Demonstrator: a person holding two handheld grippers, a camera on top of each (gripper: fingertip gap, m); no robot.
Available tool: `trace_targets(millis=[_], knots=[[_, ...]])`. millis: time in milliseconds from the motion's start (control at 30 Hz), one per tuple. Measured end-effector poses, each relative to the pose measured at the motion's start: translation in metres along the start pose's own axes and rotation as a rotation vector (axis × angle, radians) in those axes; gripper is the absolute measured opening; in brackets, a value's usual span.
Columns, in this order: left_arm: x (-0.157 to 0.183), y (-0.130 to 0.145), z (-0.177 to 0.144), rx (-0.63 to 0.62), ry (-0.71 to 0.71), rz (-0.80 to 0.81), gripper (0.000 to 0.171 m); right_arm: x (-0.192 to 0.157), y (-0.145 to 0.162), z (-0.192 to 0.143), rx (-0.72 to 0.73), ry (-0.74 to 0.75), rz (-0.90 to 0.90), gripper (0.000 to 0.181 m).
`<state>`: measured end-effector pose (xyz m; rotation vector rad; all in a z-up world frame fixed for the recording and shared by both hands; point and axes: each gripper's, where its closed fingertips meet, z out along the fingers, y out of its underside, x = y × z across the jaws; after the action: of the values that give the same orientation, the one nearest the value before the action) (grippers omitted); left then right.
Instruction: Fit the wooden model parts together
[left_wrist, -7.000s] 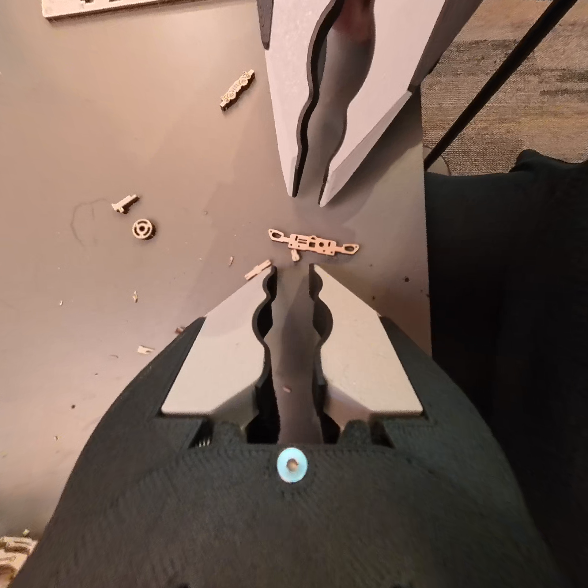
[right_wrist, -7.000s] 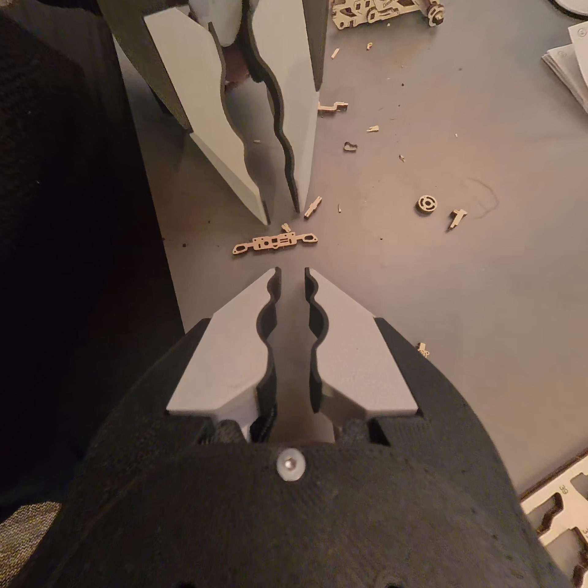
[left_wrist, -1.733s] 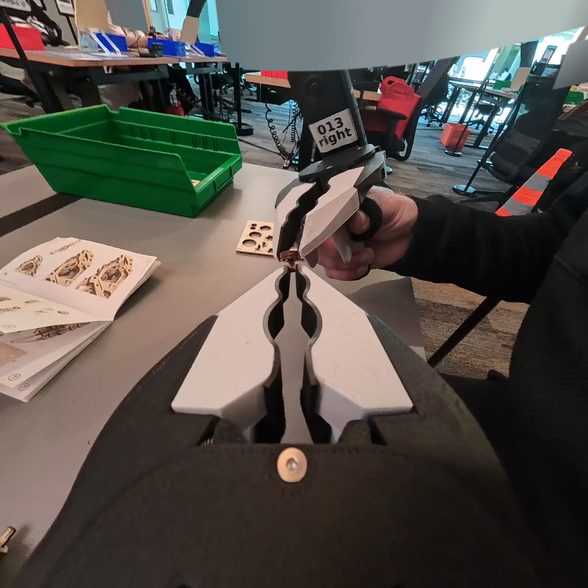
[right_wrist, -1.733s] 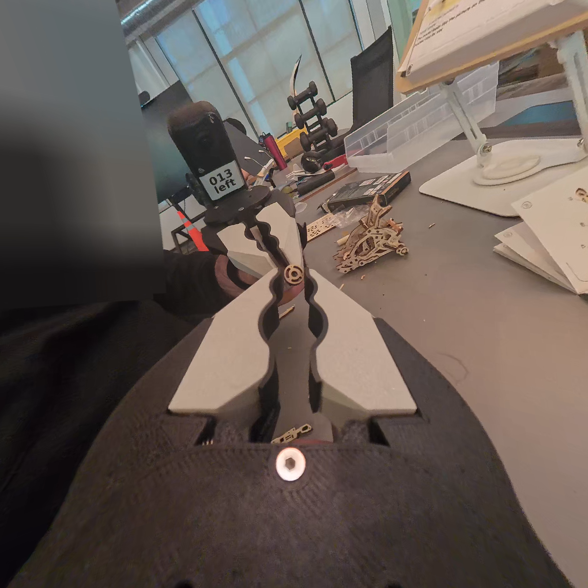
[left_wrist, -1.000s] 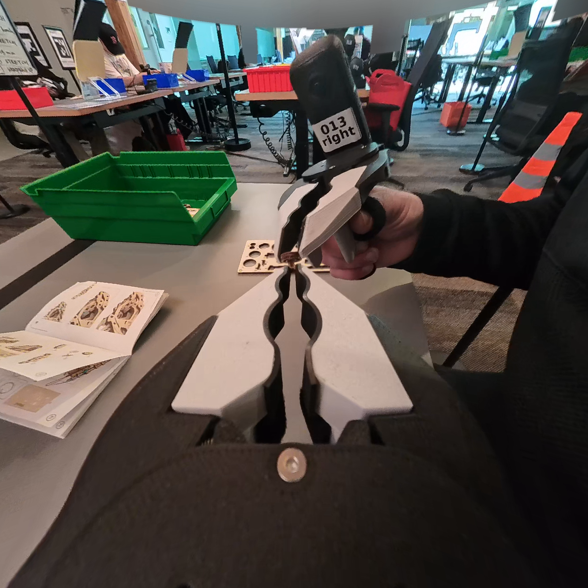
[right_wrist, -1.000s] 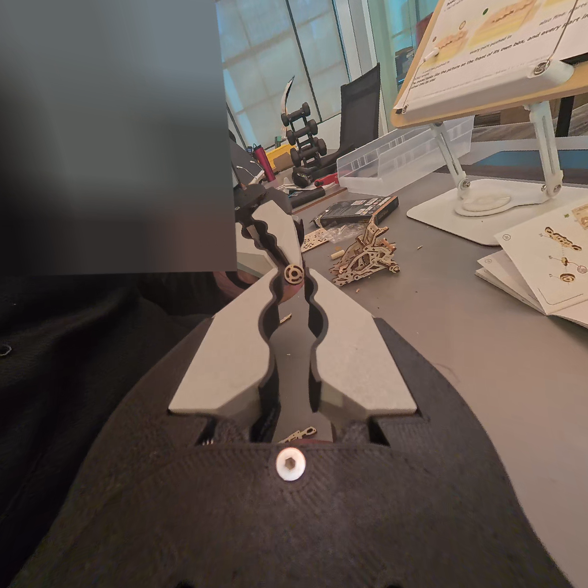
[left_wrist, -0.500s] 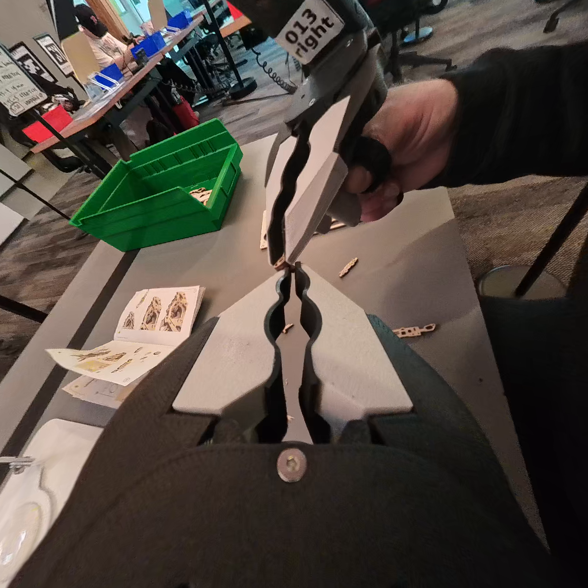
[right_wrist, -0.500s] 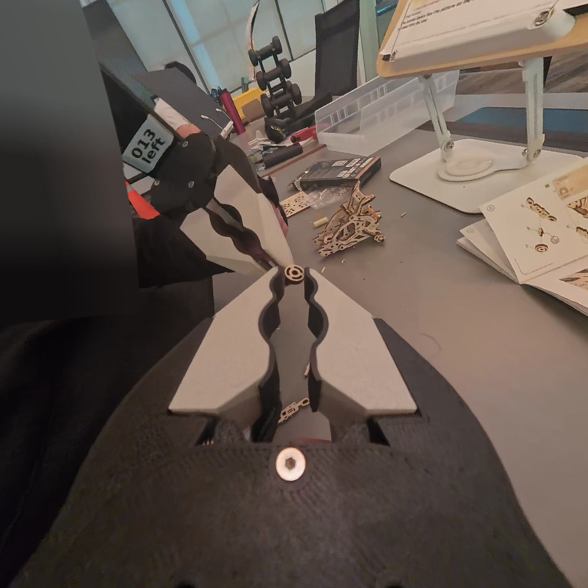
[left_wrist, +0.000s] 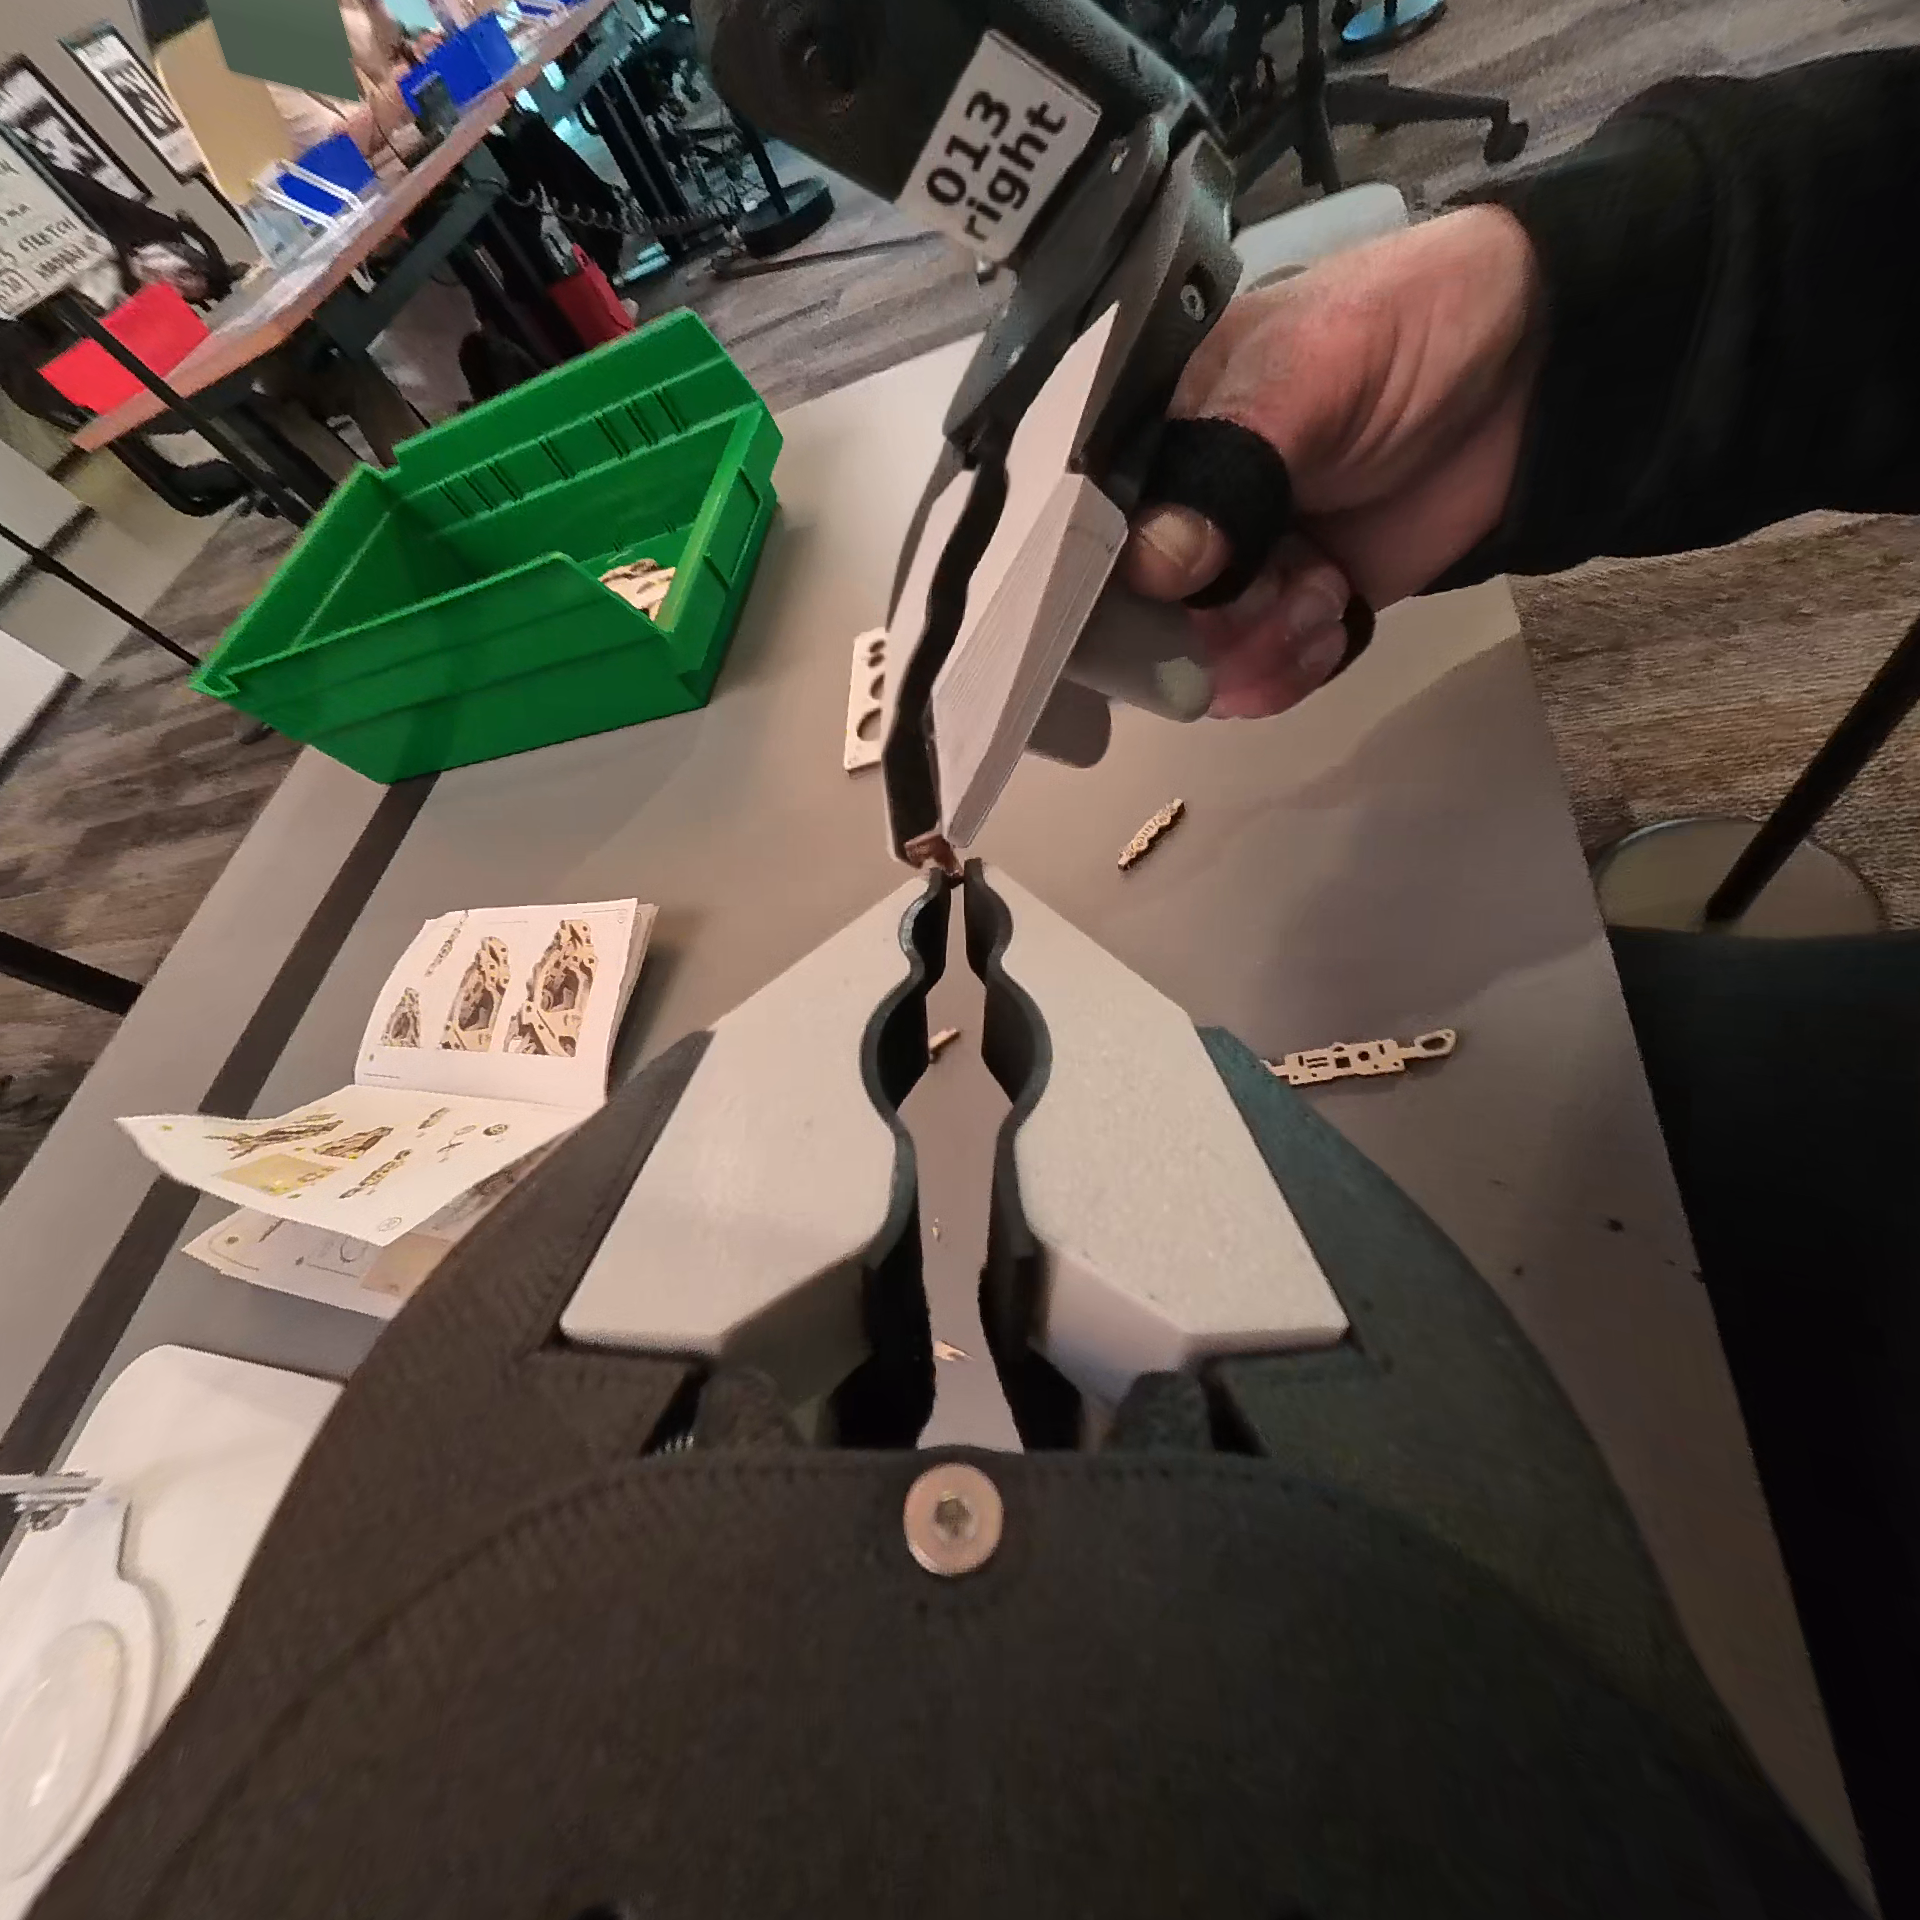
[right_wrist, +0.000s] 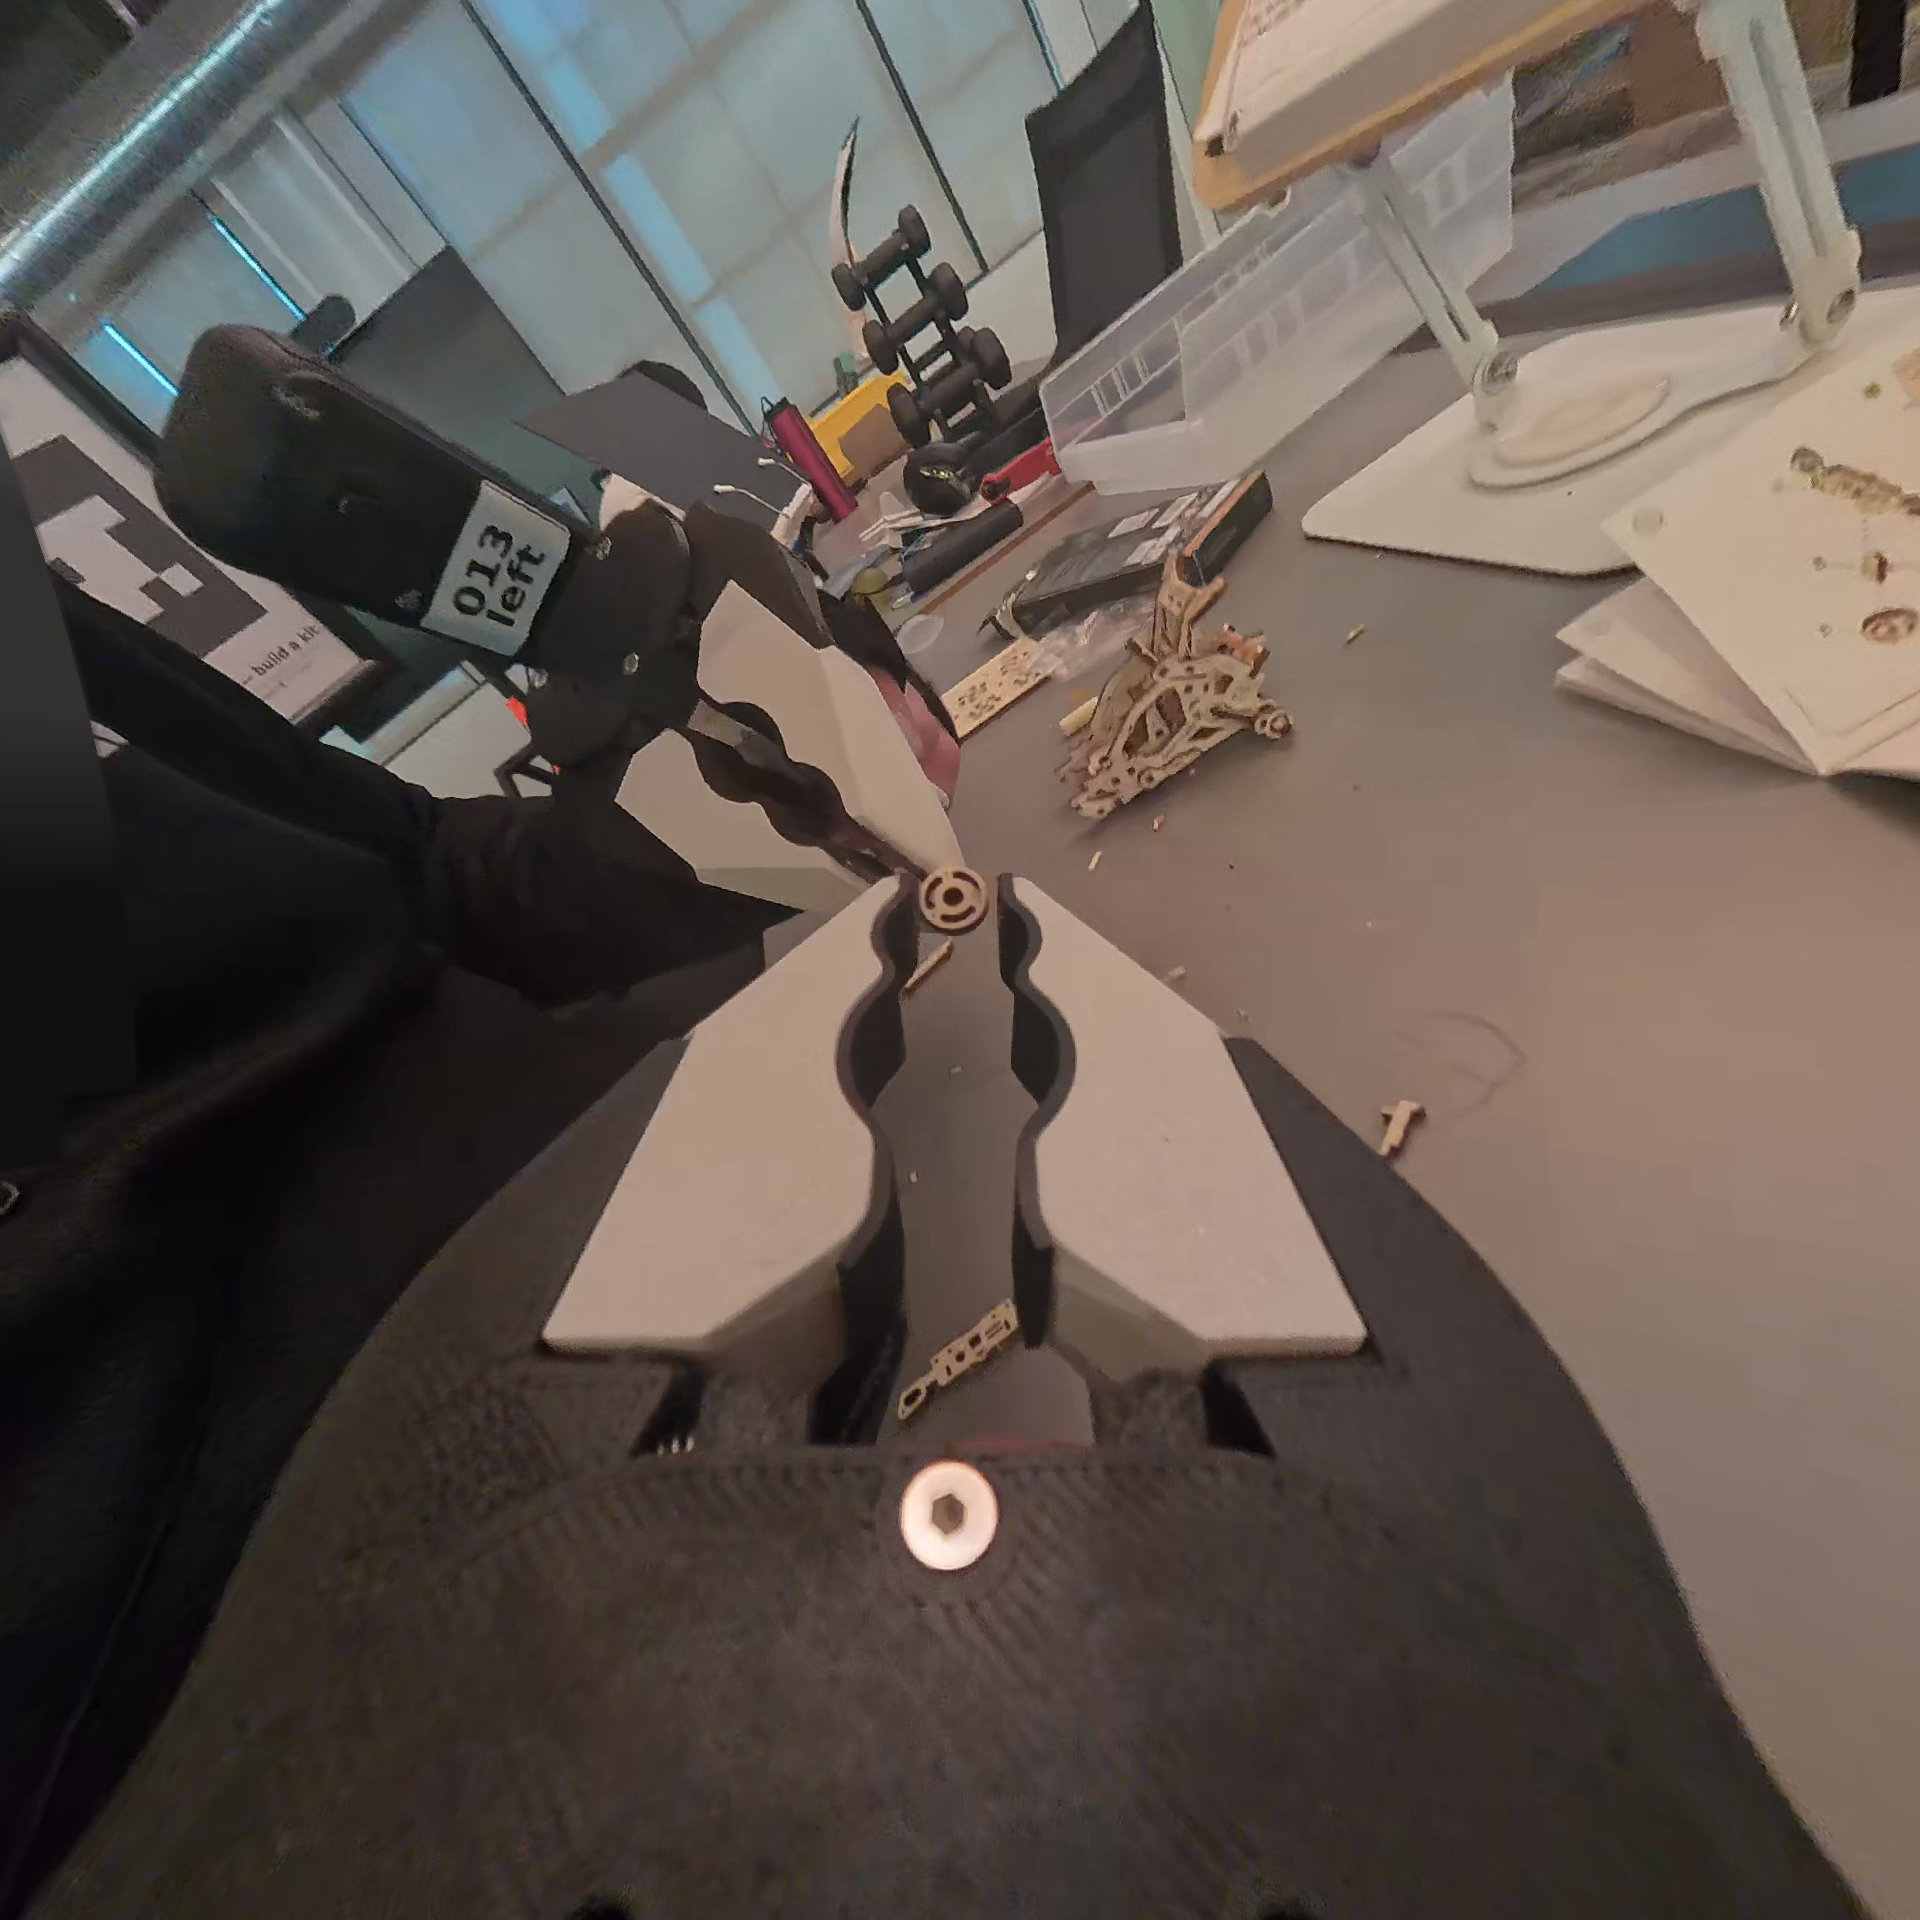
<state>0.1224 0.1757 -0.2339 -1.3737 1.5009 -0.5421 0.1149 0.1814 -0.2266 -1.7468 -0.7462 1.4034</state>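
Both tools have tilted; green bin (left_wrist: 499, 582) holds wooden pieces (left_wrist: 639, 582).

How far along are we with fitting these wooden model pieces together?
Partly there. A partly built wooden model already stands on the table. In hand: the right gripper pinches a small wooden ring, and the left gripper, nearly shut, meets it tip to tip; what it holds is hidden. Left: a long flat strip and a small peg lie loose.
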Motion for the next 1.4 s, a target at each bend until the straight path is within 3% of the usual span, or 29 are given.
trace_targets(millis=[133,300,467,633,800,900,1067,1233,1400], knots=[[0.007,0.015,0.009,-0.054,0.039,-0.007,0.000,0.010,0.018,0.002,-0.057,0.015,0.036,0.016],[0.015,0.035,0.019,-0.109,0.071,-0.030,0.001,0.026,0.042,-0.002,-0.145,0.078,0.040,0.004],[0.022,0.057,0.022,-0.202,0.106,-0.038,0.000,0.047,0.065,-0.021,-0.277,0.227,-0.067,0.008],[0.035,0.069,0.024,-0.255,0.160,-0.072,0.000,0.039,0.076,-0.024,-0.354,0.243,-0.164,0.011],[0.042,0.081,0.023,-0.307,0.176,-0.103,0.001,0.023,0.098,-0.006,-0.440,0.192,-0.216,0.006],[0.042,0.083,0.021,-0.306,0.168,-0.119,0.001,0.032,0.111,0.001,-0.499,0.251,-0.254,0.003],[0.042,0.082,0.020,-0.304,0.164,-0.133,0.001,0.052,0.111,-0.011,-0.537,0.348,-0.271,0.000],[0.045,0.079,0.022,-0.298,0.185,-0.171,0.001,0.044,0.098,-0.014,-0.480,0.331,-0.278,0.001],[0.044,0.061,0.026,-0.190,0.226,-0.424,0.001,0.028,0.078,-0.005,-0.360,0.325,-0.384,0.012]])
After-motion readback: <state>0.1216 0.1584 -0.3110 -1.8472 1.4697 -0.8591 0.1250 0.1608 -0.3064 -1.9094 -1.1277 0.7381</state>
